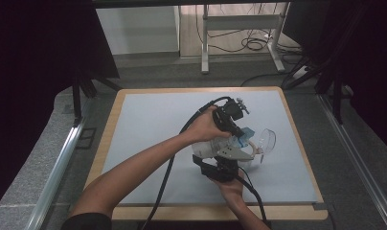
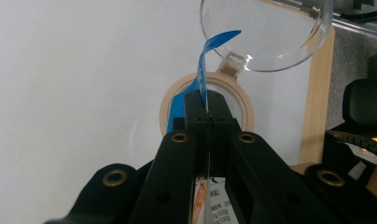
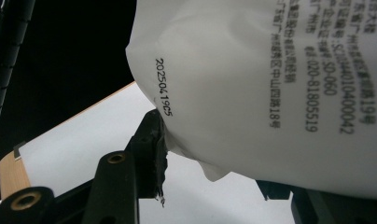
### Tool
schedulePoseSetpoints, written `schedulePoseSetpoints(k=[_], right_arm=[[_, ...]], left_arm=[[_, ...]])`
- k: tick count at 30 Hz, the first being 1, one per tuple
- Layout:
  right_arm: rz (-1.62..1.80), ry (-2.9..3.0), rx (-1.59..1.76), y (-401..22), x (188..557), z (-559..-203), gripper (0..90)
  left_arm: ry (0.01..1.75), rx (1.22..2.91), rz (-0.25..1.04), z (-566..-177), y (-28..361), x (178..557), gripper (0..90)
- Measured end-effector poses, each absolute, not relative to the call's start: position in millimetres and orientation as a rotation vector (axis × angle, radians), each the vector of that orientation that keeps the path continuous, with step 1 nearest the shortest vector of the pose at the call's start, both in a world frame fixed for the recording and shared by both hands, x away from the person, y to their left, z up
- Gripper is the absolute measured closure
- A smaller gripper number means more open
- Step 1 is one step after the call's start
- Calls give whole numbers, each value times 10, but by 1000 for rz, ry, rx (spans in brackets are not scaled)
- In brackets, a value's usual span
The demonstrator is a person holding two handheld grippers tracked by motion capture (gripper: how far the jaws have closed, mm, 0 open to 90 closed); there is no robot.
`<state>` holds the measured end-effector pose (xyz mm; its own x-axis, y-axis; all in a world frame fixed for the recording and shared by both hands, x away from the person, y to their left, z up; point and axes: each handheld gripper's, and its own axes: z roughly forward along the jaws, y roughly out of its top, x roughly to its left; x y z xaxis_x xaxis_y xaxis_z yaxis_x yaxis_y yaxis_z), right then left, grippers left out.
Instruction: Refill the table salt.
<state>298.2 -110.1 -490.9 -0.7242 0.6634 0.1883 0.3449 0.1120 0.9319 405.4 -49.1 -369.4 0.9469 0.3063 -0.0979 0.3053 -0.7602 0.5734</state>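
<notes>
Tipping the bag (image 3: 270, 84), clamped by the right gripper (image 3: 186, 140), keep its blue top (image 2: 203, 70), pinched in the left gripper (image 2: 209, 109), over the jar (image 2: 245, 107) toward the tabletop's right edge

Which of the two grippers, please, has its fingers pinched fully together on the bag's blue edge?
The left gripper, above the open jar, pinches the bag by its blue top strip. The right gripper grips the white lower part, fingers apart.

Grey floor (image 1: 33, 158) – white desk frame (image 1: 239, 28), cables (image 1: 254, 43) behind – dark sides.
</notes>
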Motion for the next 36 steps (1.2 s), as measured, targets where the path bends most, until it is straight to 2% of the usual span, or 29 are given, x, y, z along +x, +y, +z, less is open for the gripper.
schedulePoseSetpoints(k=[36], right_arm=[[1660,2103,1025,-1112,2969,-4918,517]], left_arm=[[416,2507,-2,-3717,-544,4047,900]])
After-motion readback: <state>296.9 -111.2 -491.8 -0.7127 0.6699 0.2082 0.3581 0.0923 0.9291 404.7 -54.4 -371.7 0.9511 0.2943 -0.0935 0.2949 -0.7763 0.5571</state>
